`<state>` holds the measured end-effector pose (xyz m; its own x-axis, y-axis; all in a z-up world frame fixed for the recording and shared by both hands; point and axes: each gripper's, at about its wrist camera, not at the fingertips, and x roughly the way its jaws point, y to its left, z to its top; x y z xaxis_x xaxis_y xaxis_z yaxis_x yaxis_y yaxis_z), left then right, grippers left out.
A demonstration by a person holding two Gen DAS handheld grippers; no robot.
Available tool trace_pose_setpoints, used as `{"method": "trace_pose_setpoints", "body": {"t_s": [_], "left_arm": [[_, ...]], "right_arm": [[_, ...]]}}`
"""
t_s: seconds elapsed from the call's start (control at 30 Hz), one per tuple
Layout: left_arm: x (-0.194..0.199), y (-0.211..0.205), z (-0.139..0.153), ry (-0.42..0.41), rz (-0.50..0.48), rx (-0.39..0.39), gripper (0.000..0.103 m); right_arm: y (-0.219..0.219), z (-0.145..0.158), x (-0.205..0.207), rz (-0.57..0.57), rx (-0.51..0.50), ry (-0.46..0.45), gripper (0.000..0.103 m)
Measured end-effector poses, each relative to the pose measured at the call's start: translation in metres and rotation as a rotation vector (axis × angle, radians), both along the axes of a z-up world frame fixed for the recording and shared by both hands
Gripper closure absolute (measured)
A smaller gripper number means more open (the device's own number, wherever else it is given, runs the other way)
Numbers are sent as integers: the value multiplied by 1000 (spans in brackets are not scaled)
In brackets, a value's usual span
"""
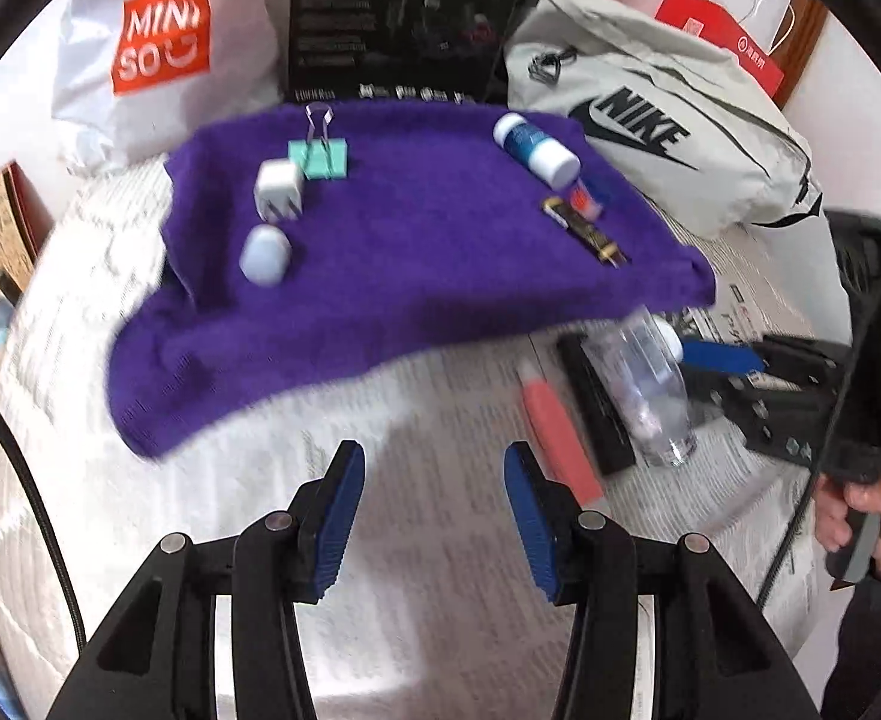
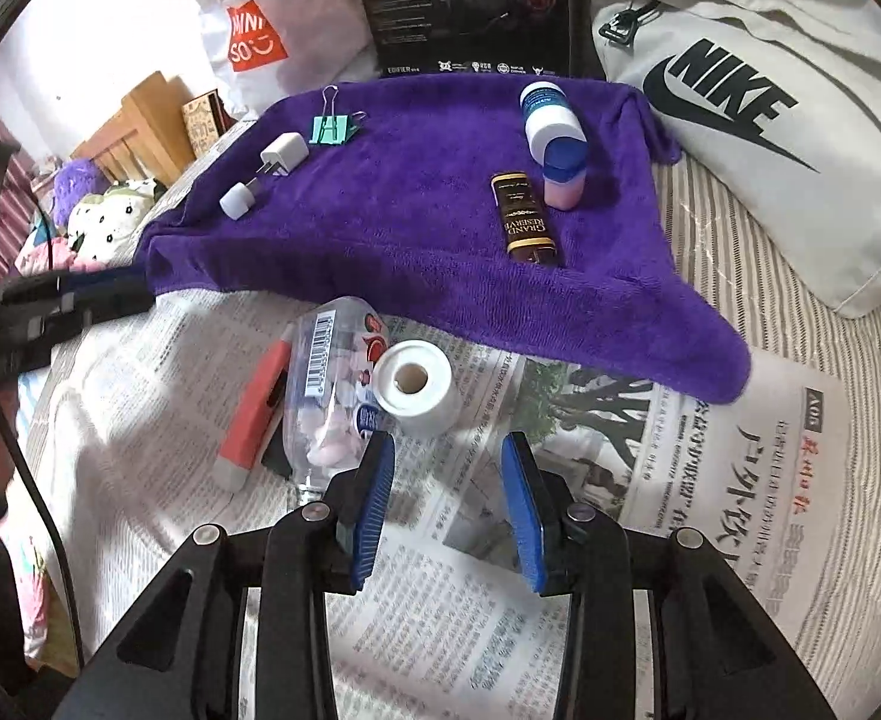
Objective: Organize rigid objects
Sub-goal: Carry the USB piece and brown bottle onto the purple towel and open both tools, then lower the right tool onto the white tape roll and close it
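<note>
A purple towel [image 2: 416, 228] lies on a newspaper-covered bed. On it are a teal binder clip [image 2: 333, 127], a white charger plug [image 2: 284, 155], a small white cap [image 2: 236, 199], a white-and-blue bottle [image 2: 549, 115], a pink bottle with a blue cap [image 2: 563, 174] and a brown bar [image 2: 526, 222]. In front of the towel lie a clear plastic bottle [image 2: 332, 384], a coral utility knife [image 2: 254, 414] and a white tape roll [image 2: 417, 387]. My right gripper [image 2: 447, 462] is open and empty just behind the roll. My left gripper [image 1: 434, 468] is open and empty over the newspaper.
A grey Nike bag [image 2: 758, 102] lies at the right. A black box [image 2: 470, 6] and a white Miniso bag [image 2: 254, 30] stand behind the towel. Wooden furniture [image 2: 134, 132] and soft toys [image 2: 110, 210] are at the left. Newspaper [image 2: 710, 480] covers the near bed.
</note>
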<state>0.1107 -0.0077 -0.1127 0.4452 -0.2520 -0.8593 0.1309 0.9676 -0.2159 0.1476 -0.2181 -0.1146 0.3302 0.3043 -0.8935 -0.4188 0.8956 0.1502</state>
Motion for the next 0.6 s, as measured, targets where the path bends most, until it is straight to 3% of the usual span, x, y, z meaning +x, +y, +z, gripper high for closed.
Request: {"method": "trace_pose_setpoints", "body": {"t_s": [0.6], "left_arm": [[-5,-21,-19,56,-16,-2,57]], "right_arm": [[23,-14,37,-44,11,-24,65]]}}
